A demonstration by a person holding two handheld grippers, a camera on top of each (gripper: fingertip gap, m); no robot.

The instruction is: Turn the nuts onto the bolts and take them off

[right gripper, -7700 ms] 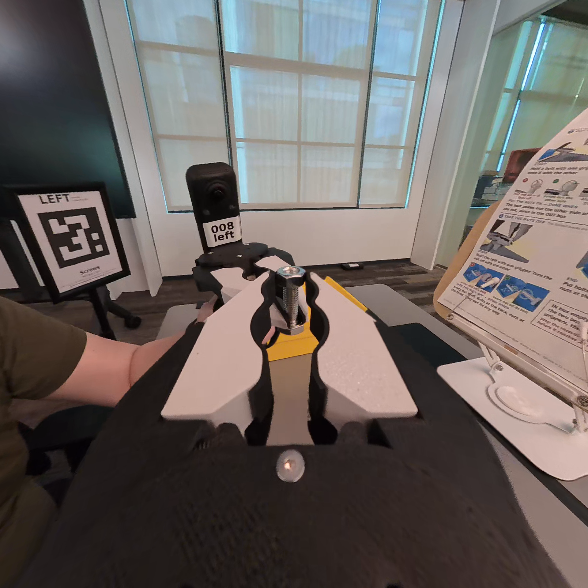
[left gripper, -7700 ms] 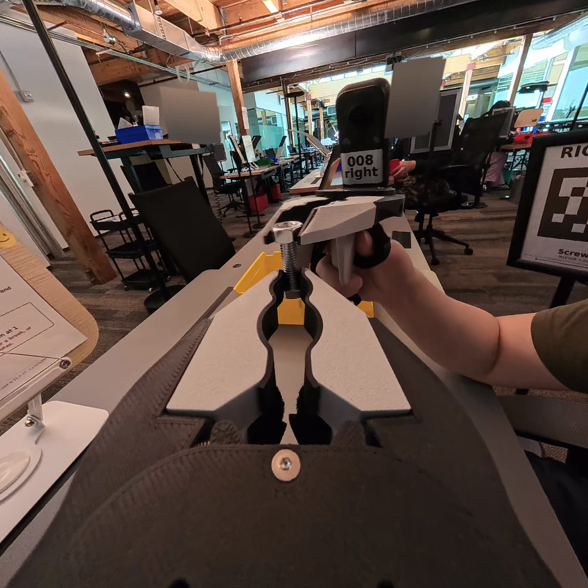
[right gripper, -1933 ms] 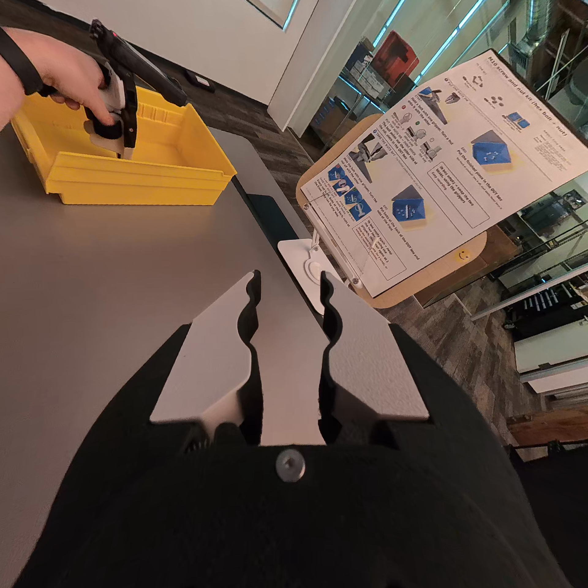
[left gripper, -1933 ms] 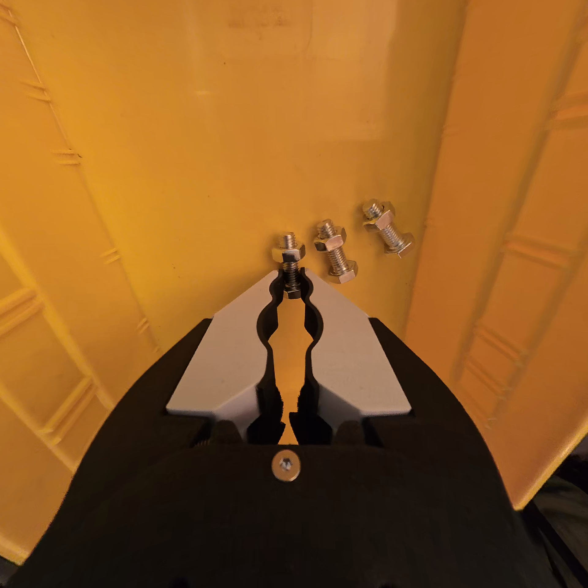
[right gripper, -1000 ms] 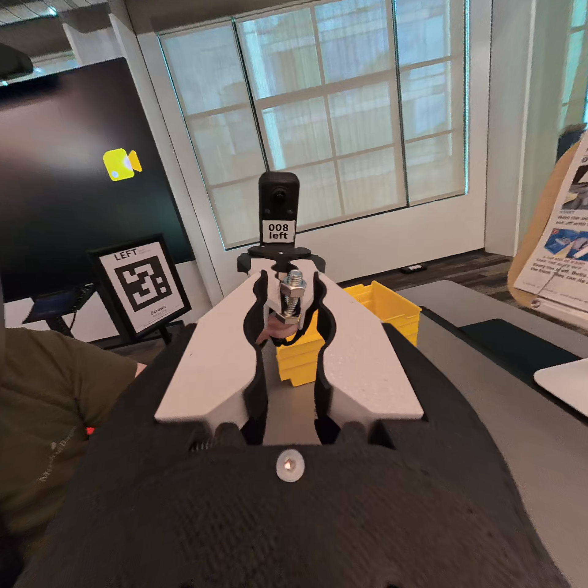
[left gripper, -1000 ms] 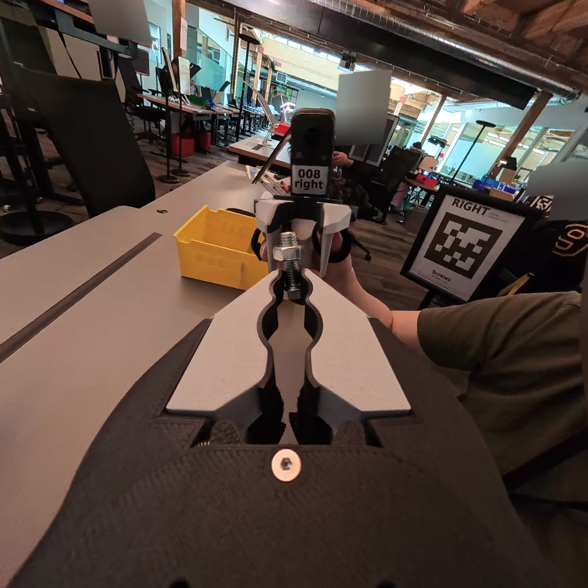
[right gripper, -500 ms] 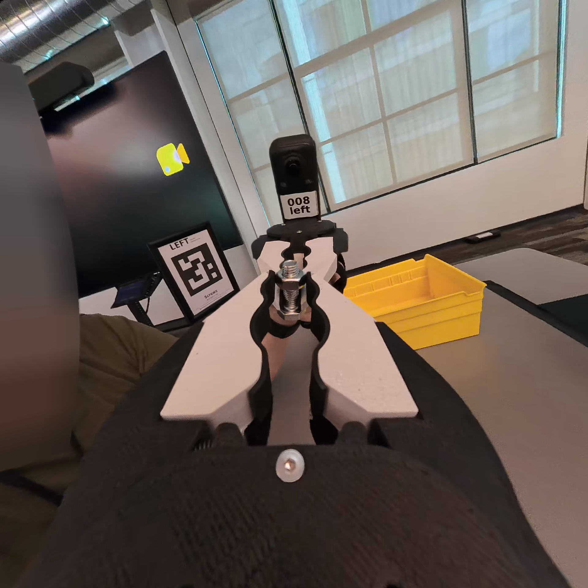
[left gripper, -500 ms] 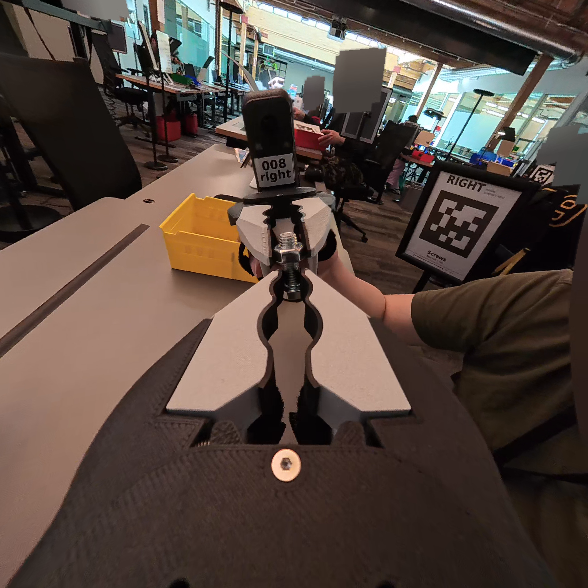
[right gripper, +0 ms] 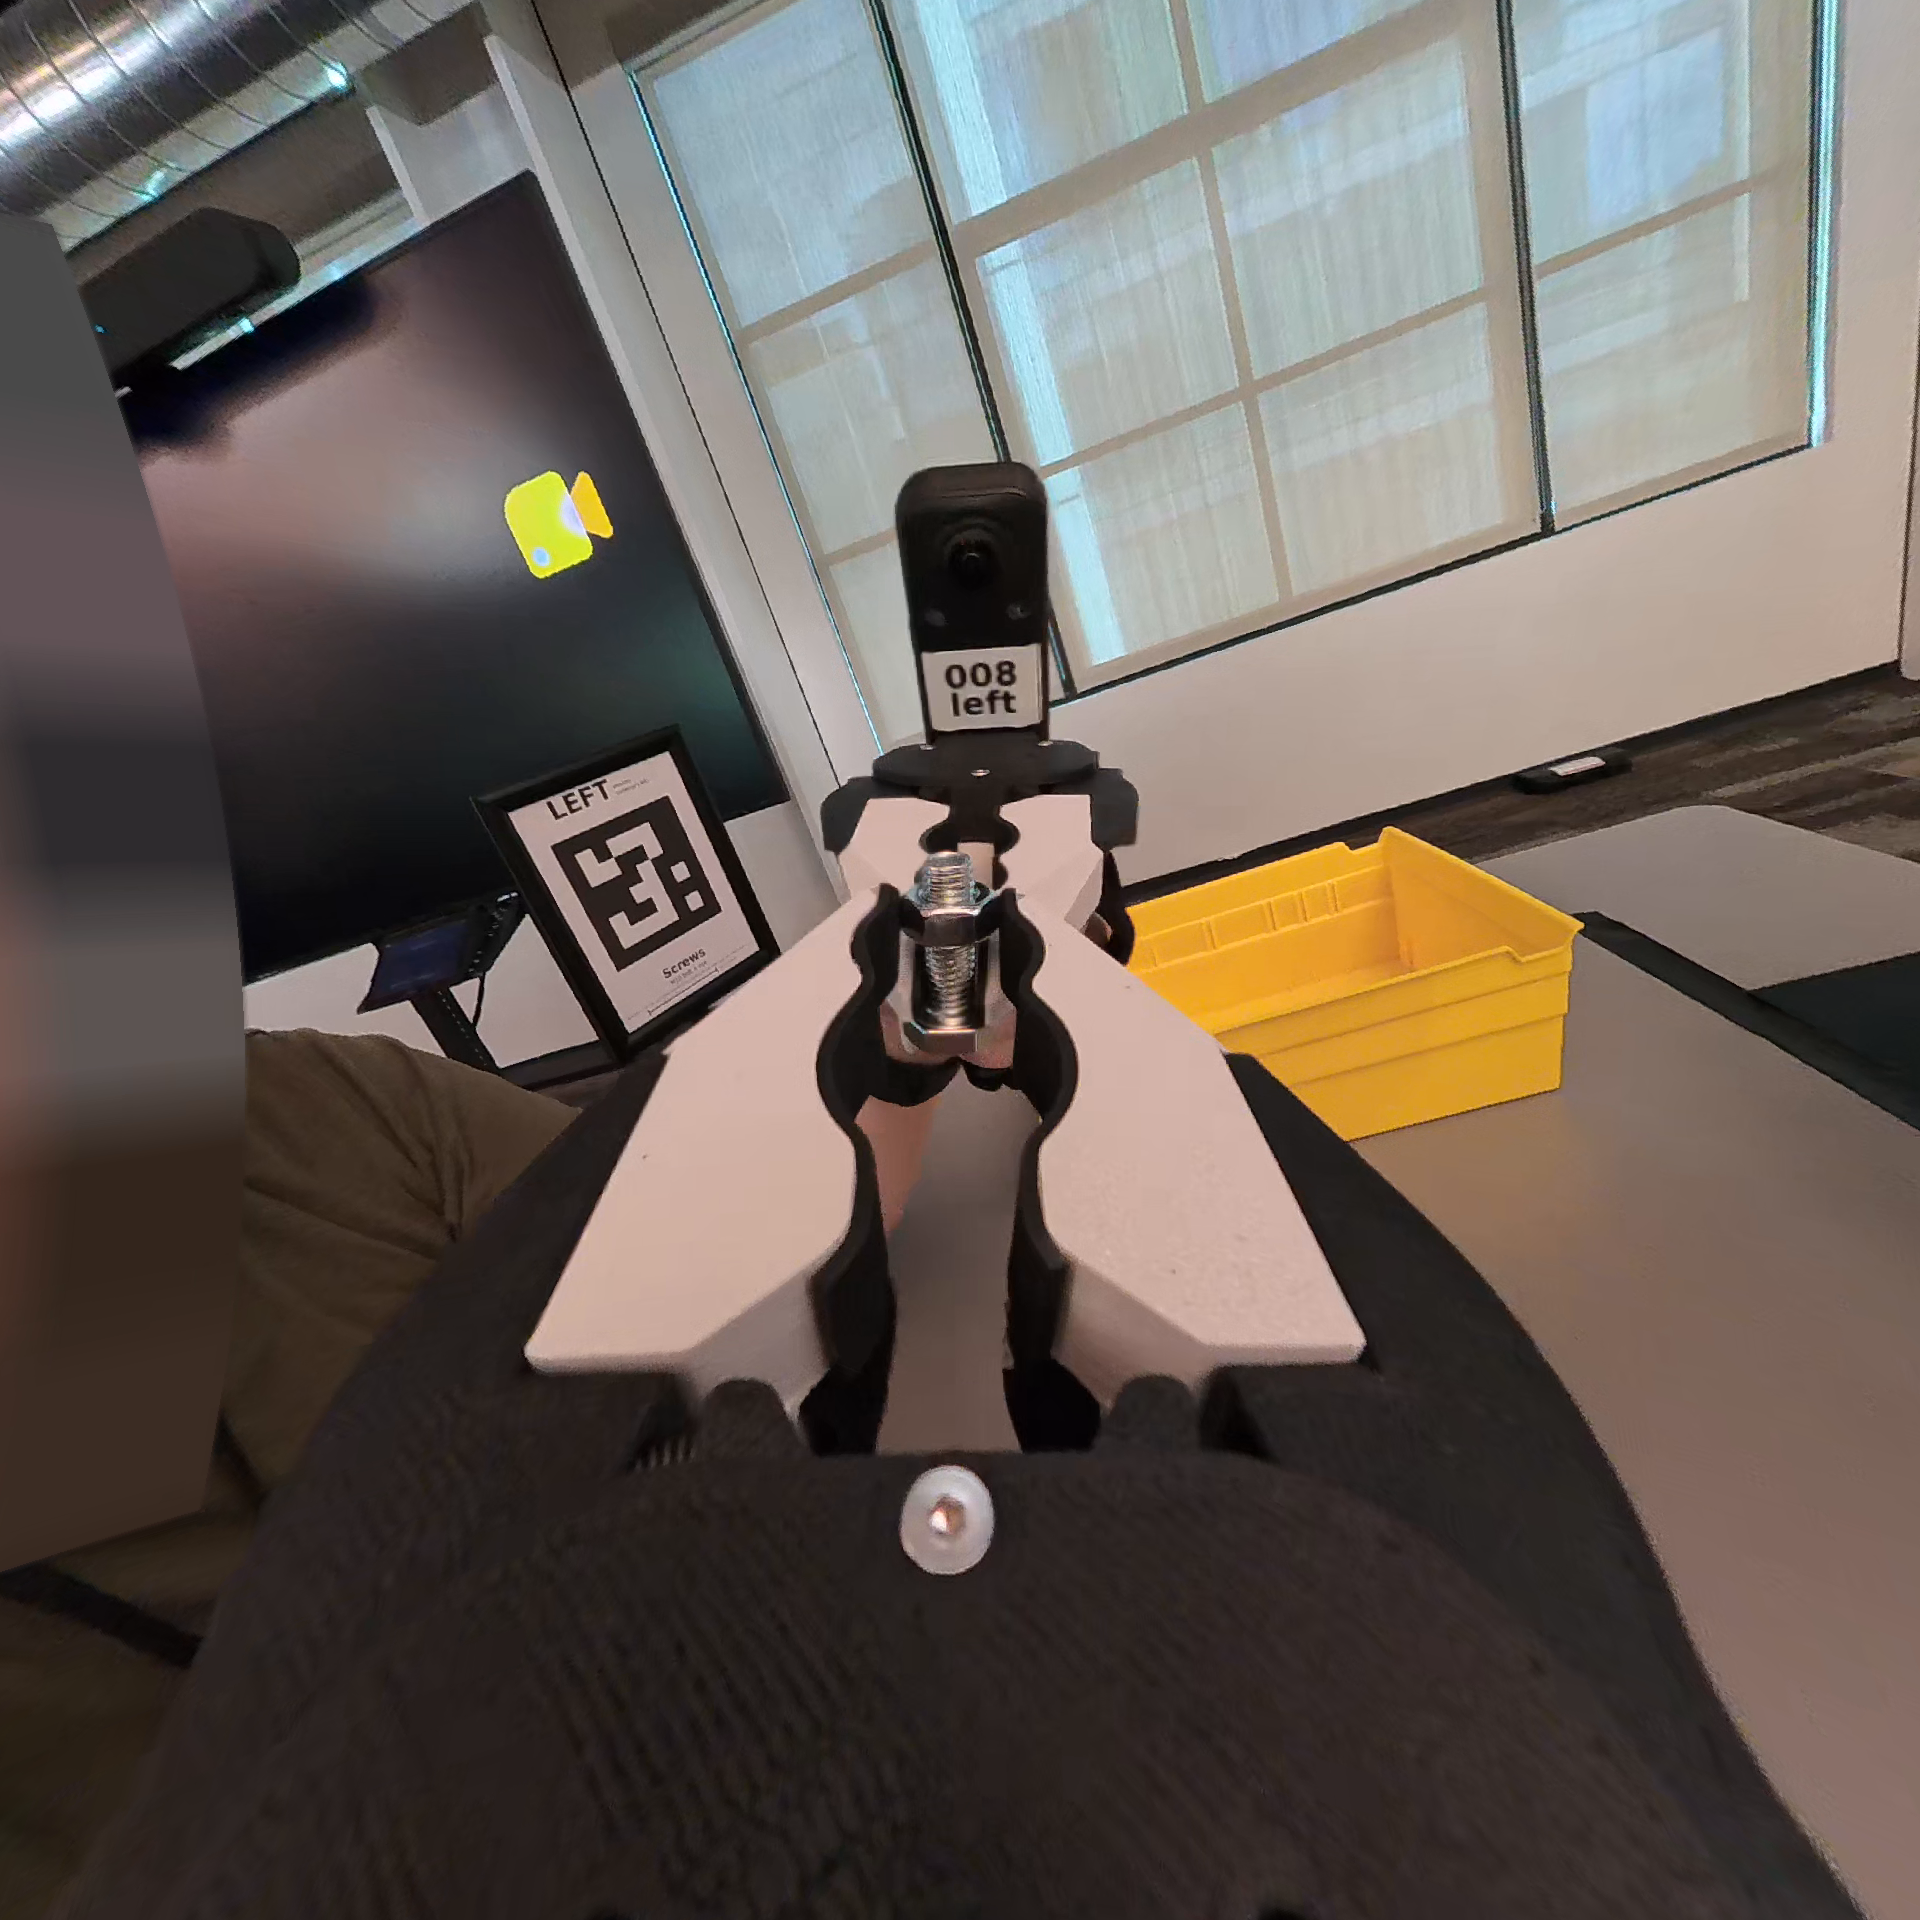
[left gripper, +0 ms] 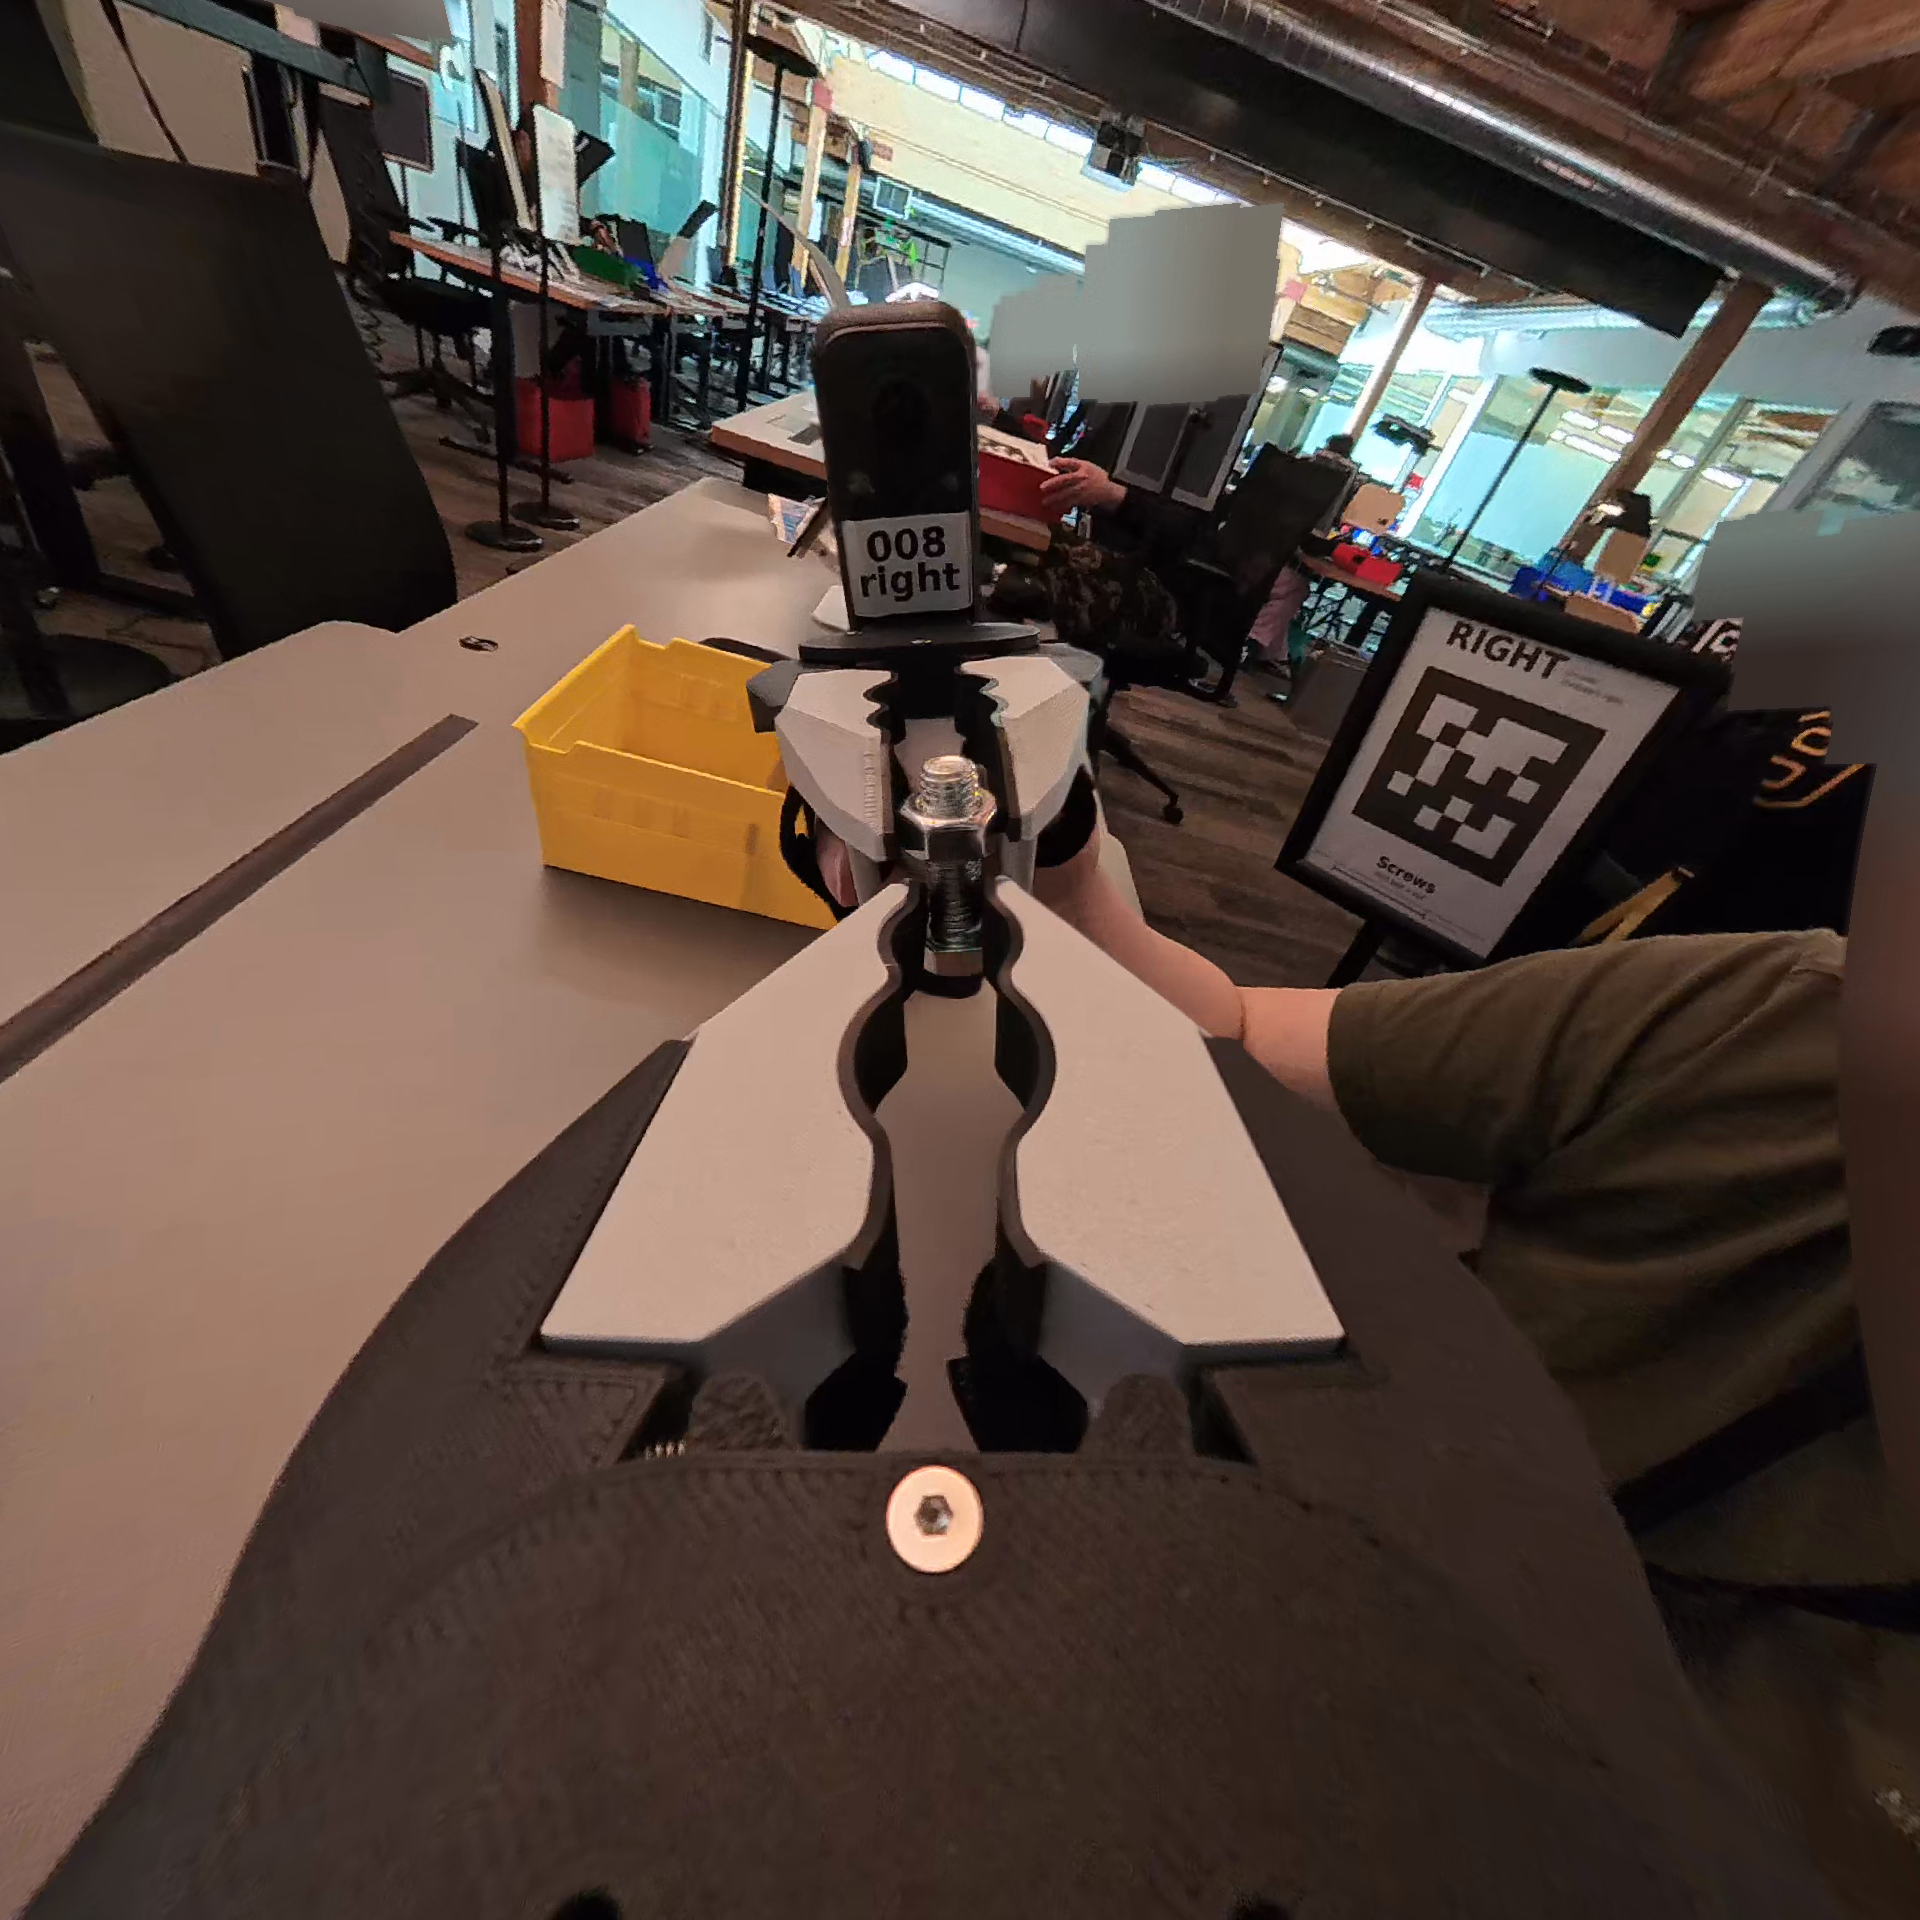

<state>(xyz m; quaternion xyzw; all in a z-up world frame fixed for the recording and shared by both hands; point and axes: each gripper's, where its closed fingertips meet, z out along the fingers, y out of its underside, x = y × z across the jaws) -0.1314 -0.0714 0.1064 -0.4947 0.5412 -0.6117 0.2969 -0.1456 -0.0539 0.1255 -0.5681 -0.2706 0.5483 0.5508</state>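
A silver bolt (left gripper: 951, 914) with a hex nut (left gripper: 943, 836) near its threaded end stands upright between my two grippers, which face each other above the grey table (left gripper: 312, 987). My left gripper (left gripper: 951, 904) is shut on the lower part of the bolt, by its head. My right gripper (right gripper: 951, 906) is shut on the nut (right gripper: 951, 920), with the bolt head (right gripper: 940, 1034) below its tips. The right gripper also shows in the left wrist view (left gripper: 943, 790), and the left gripper in the right wrist view (right gripper: 971, 831).
A yellow bin stands on the table behind the grippers (left gripper: 644, 790) (right gripper: 1382, 987). Framed marker signs stand beside the table (left gripper: 1475, 779) (right gripper: 634, 894). A person's arm and olive sleeve (left gripper: 1558, 1091) reach in from the side. A dark screen (right gripper: 416, 623) hangs behind. Left and right tips are no more than a few centimetres apart.
About two seconds ago my left gripper took the bolt in the bin and the right was open. Both have since met above the table, and the right has closed on the nut.
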